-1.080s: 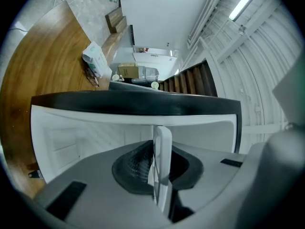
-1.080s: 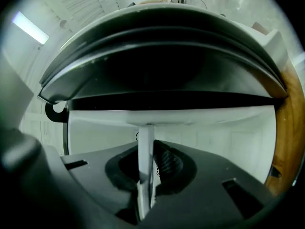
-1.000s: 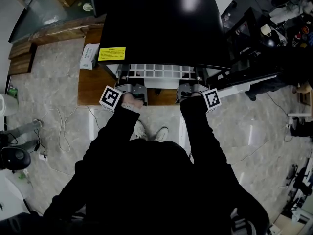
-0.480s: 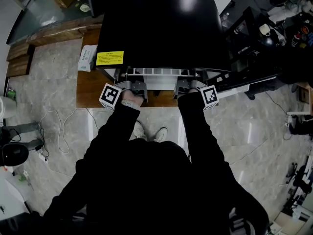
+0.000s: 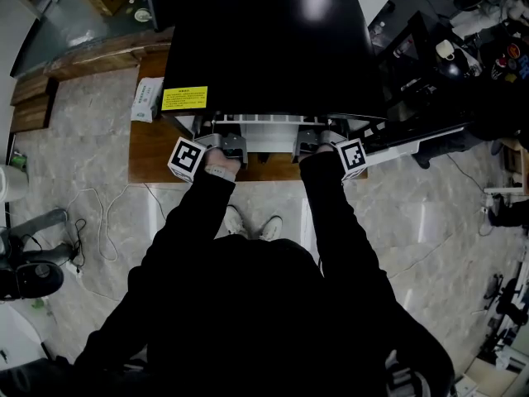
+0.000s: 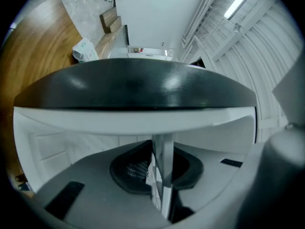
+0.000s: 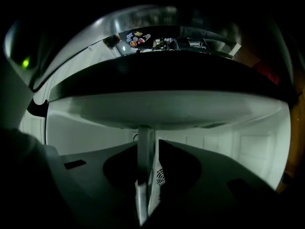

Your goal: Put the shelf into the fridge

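Note:
A small black fridge (image 5: pixel 273 48) stands open on a wooden platform (image 5: pixel 153 151). Only the front rail of the white wire shelf (image 5: pixel 263 121) shows under the fridge's top edge; the remainder is inside. My left gripper (image 5: pixel 227 145) is shut on the rail's left part and my right gripper (image 5: pixel 318 143) on its right part. In the left gripper view the shelf (image 6: pixel 163 151) runs edge-on between the jaws of the left gripper (image 6: pixel 159 168), with the white fridge wall (image 6: pixel 119 123) beyond. The right gripper view shows the shelf (image 7: pixel 145 147) pinched by the right gripper (image 7: pixel 147 173).
The fridge door (image 5: pixel 417 139) hangs open to the right. A tissue pack (image 5: pixel 147 98) lies on the platform left of the fridge, near a yellow label (image 5: pixel 185 98). Cables (image 5: pixel 99 213) trail over the marble floor at left. The person's shoes (image 5: pixel 252 222) stand just before the platform.
Both grippers have moved forward toward the fridge and the shelf has slid deeper in; its wire grid, visible earlier, is now hidden under the fridge top.

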A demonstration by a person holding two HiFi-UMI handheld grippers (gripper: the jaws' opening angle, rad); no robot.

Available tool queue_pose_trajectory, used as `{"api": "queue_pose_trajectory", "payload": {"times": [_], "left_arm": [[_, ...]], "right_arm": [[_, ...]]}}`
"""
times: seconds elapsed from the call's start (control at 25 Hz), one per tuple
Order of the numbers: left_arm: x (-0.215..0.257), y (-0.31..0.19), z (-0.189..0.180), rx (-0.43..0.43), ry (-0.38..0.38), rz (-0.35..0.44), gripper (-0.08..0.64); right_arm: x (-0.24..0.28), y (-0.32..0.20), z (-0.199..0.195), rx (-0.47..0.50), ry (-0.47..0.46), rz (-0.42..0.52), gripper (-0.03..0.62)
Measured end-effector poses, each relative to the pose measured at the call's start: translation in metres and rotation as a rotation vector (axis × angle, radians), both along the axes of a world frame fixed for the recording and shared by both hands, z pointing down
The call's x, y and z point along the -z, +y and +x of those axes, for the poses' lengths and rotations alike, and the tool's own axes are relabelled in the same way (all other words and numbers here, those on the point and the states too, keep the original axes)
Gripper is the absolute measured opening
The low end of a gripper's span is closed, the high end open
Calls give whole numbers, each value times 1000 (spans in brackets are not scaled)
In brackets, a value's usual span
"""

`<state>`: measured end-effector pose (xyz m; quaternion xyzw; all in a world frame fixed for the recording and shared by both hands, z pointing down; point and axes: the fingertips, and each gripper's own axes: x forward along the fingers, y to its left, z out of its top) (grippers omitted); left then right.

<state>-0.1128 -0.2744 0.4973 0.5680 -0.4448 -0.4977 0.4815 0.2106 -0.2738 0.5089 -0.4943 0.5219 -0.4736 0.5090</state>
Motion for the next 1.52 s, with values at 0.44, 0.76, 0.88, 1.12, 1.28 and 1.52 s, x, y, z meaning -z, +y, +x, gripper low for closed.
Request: {"api": "queue_pose_trajectory", "payload": {"times": [0.44, 0.76, 0.88, 1.12, 1.28, 1.52], "left_arm": [[9, 72, 40, -265, -148, 88, 163], [33, 161, 64, -533, -671, 322, 163], [44, 186, 76, -607, -834, 402, 153], [60, 221, 94, -659, -1085, 515, 63], [67, 228, 100, -631, -1232, 540, 6], [76, 227, 101, -594, -1259, 559, 5]], "right_arm": [[12, 72, -38, 216, 272, -30, 144], [63, 153, -97, 597, 913, 293, 26], [71, 183, -114, 672, 1081, 377, 9], [68, 217, -137, 725, 1223, 466, 6], [76, 228, -151, 748, 1251, 538, 5], [91, 232, -163, 733, 1316, 643, 3]]}}
